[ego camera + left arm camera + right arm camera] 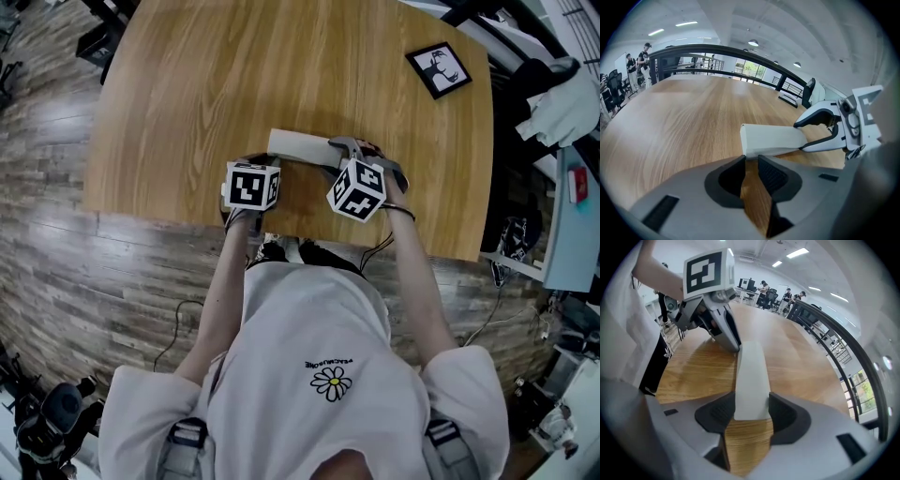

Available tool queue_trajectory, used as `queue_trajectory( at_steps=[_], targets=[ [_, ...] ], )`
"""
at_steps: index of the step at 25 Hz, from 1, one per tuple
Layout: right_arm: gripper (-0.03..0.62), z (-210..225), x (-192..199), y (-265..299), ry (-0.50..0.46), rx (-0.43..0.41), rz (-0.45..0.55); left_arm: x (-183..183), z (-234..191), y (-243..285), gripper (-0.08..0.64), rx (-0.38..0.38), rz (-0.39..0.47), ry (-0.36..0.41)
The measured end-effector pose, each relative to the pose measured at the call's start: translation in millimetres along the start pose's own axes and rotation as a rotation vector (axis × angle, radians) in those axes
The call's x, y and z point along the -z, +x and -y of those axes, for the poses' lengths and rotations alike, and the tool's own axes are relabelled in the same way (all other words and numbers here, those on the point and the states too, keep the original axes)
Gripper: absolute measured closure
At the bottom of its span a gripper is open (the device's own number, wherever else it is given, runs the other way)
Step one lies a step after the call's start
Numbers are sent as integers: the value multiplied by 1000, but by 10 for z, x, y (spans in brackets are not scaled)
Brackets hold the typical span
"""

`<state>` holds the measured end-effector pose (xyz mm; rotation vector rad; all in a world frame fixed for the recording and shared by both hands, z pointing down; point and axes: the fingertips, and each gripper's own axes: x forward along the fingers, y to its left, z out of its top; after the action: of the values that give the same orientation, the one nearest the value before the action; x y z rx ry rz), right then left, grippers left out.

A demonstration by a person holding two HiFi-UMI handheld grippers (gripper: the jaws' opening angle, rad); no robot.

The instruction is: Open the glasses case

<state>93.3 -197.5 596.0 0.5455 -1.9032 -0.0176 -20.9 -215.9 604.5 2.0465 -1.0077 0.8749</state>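
Note:
A long white glasses case lies closed on the wooden table, close to its near edge. My right gripper has the case's right end between its pads, which touch both sides. In the left gripper view that gripper straddles the far end of the case. My left gripper stands at the case's left end with a narrow gap between its jaws. Only bare wood shows in that gap, and the case's lower corner sits just at the tips. The head view shows both grippers side by side.
A small black-framed picture lies at the table's far right corner. The table's near edge runs just under my hands. Cluttered furniture stands off to the right of the table, and wooden floor lies to its left.

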Motion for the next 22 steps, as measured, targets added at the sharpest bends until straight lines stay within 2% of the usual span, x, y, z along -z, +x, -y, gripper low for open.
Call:
queue_trajectory(
  at_steps=[5, 8, 11, 13, 14, 22],
  targets=[
    [365, 46, -25, -48, 42, -89, 5, 8, 15, 5, 462, 4, -4, 5],
    [368, 50, -34, -56, 35, -104, -12, 12, 13, 12, 462, 10, -8, 4],
    [404, 59, -70, -104, 5, -85, -18, 10, 21, 29, 463, 21, -6, 1],
    [503, 111, -122, -173, 2, -51, -5, 16, -1, 8, 463, 12, -10, 1],
    [526, 149, -140, -196, 3, -30, 2, 23, -14, -2, 465, 6, -12, 0],
    [565, 430, -139, -195, 10, 76, -30, 42, 2, 3, 465, 7, -15, -4]
  ],
)
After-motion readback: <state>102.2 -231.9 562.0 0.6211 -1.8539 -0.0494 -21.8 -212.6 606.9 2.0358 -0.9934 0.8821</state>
